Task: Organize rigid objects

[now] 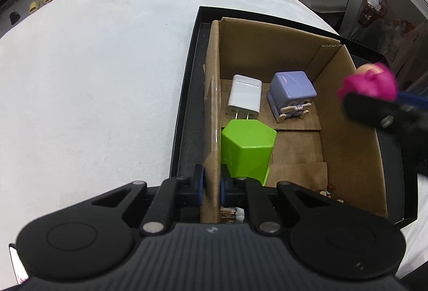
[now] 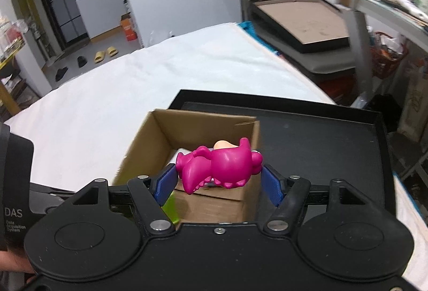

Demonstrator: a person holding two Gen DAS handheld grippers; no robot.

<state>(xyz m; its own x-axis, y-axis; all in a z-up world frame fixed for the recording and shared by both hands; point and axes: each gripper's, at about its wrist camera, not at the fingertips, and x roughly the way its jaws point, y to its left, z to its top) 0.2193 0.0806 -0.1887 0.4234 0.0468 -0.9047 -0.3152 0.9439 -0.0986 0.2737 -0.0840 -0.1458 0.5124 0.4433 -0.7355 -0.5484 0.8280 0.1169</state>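
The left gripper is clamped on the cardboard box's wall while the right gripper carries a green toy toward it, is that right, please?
Not quite: the toy in the right gripper is magenta, not green, as the right wrist view shows. The left gripper is indeed clamped on the box's wall.

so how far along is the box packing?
Done: white charger, purple figure and green block lie in the cardboard box. In hand: right gripper holds the pink toy above it; left gripper clamps the wall. Left: dropping the toy in.
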